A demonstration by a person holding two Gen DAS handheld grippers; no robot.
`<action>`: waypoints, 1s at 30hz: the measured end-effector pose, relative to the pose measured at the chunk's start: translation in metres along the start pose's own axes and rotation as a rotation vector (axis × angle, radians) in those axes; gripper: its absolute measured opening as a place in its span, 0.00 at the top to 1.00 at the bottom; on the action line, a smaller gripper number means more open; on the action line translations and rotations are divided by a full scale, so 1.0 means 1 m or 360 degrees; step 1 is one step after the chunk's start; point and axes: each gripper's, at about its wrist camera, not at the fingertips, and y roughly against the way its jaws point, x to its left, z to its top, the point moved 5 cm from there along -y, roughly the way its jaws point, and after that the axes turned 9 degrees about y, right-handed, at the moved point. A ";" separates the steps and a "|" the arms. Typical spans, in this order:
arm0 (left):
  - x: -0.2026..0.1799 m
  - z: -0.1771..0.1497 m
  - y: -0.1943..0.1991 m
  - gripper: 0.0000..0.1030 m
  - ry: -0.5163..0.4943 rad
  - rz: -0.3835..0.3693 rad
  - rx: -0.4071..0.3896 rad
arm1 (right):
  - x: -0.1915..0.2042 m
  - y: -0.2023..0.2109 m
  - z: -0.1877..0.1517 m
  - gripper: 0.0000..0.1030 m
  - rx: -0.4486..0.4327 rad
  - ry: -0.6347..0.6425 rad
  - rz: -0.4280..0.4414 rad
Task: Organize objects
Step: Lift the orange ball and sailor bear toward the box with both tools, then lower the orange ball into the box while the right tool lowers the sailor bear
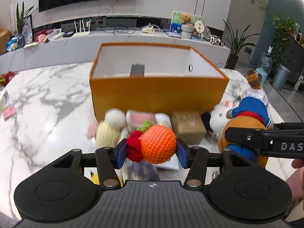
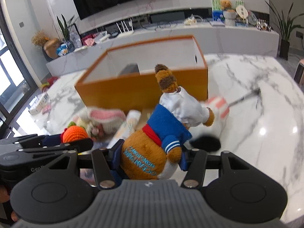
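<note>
My left gripper point(image 1: 151, 150) is shut on an orange crocheted fruit point(image 1: 157, 144) with a red berry and green stem, held above the table in front of the orange box point(image 1: 157, 93). The fruit also shows in the right wrist view point(image 2: 75, 134). My right gripper point(image 2: 150, 158) is shut on a brown plush bear point(image 2: 144, 157) in a blue sailor top, seen at the right of the left wrist view point(image 1: 245, 112). The open box point(image 2: 133, 93) has white inner walls and a grey item inside point(image 1: 137, 70).
Knitted toys point(image 1: 112, 125), a small cardboard box point(image 1: 189, 126), a white and black plush point(image 1: 216, 119) and a second bear in white point(image 2: 180, 102) lie along the box's front on the marble table point(image 1: 47, 104). A TV shelf with clutter stands behind.
</note>
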 end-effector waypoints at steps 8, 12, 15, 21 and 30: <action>-0.013 0.089 -0.002 0.41 -0.0055 -0.0043 -0.0162 | -0.006 0.006 0.085 0.44 -0.0146 0.0148 0.0008; -0.021 0.135 -0.025 0.41 -0.0084 -0.0021 -0.0200 | -0.014 -0.017 0.133 0.44 -0.0168 0.0203 -0.0025; -0.025 0.160 -0.053 0.41 -0.0123 0.0035 -0.0192 | -0.022 -0.047 0.160 0.43 -0.0123 0.0201 -0.0014; -0.014 0.182 -0.112 0.41 -0.0128 0.0172 -0.0087 | -0.032 -0.118 0.185 0.44 0.0039 0.0280 -0.0020; -0.008 0.175 -0.169 0.41 -0.0142 0.0169 0.0073 | -0.046 -0.201 0.178 0.44 0.0299 0.0306 -0.0005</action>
